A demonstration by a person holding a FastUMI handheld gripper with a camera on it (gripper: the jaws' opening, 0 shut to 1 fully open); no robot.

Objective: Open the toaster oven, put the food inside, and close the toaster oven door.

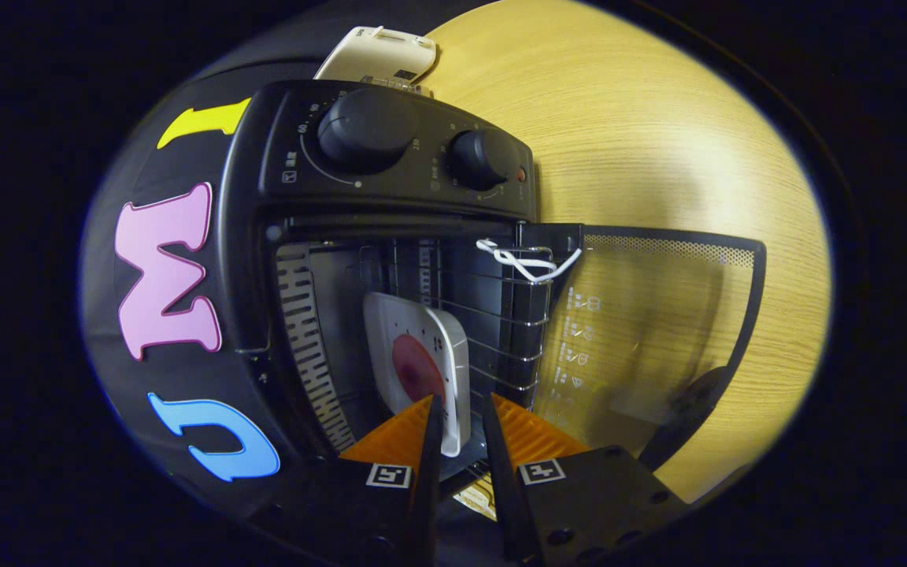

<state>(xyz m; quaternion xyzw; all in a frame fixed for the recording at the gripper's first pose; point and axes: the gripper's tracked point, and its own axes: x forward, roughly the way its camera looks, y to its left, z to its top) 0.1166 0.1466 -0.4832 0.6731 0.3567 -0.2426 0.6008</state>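
Observation:
The black toaster oven (390, 150) stands just ahead of me with its glass door (658, 339) swung fully open over the wooden table. Inside, a white square plate (422, 331) carrying a round dark-red piece of food (416, 366) rests on the wire rack (505, 315). My gripper (460, 398) is at the oven's mouth. The plate's near rim lies between the fingers, against one finger, with a dark gap to the other. The fingers stand slightly apart, so the gripper is open.
Two black knobs (367, 130) sit on the oven's control panel. A white loop of cord (528, 264) hangs at the rack's corner by the door hinge. A white plastic device (379, 55) lies beyond the oven. The light wooden table (658, 142) spreads past the door.

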